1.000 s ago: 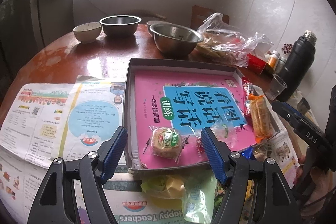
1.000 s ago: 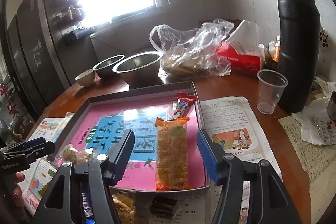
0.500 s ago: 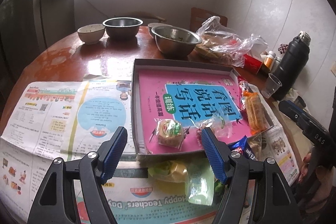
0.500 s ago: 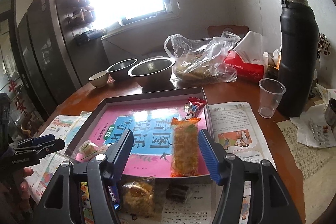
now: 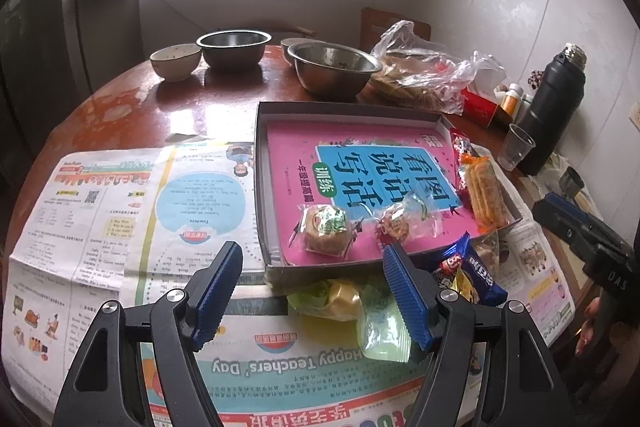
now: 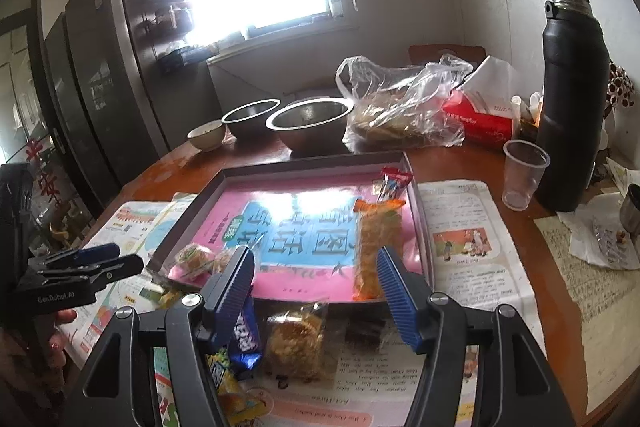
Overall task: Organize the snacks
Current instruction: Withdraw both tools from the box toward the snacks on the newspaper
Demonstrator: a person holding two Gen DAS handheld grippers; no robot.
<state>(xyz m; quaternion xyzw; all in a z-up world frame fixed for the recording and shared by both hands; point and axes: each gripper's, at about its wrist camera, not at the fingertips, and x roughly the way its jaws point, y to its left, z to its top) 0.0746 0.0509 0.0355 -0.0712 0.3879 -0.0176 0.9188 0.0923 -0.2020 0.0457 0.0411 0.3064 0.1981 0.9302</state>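
A shallow grey box (image 5: pixel 344 107) lined with a pink book holds a round cake in green wrap (image 5: pixel 325 229), a clear-wrapped cake (image 5: pixel 396 225), an orange cracker pack (image 5: pixel 482 191) and a red candy (image 5: pixel 460 143). Loose snacks lie in front of it: a yellow-green pack (image 5: pixel 340 301), a pale green sachet (image 5: pixel 384 331), a blue bar (image 5: pixel 470 273), a crumbly cake pack (image 6: pixel 296 341) and a dark piece (image 6: pixel 364 331). My left gripper (image 5: pixel 312 293) is open and empty above the yellow-green pack. My right gripper (image 6: pixel 316 293) is open and empty above the crumbly cake pack.
Newspapers (image 5: pixel 120 211) cover the round red table. Two steel bowls (image 5: pixel 334 67) and a small ceramic bowl (image 5: pixel 175 59) stand at the back. A plastic bag of food (image 6: pixel 400 103), red tissue box (image 6: pixel 476 117), plastic cup (image 6: pixel 522 173) and black flask (image 6: pixel 570 107) stand right.
Both grippers have pulled back and risen from the box, bringing the loose snacks in front of it into view. Both stay open and empty.
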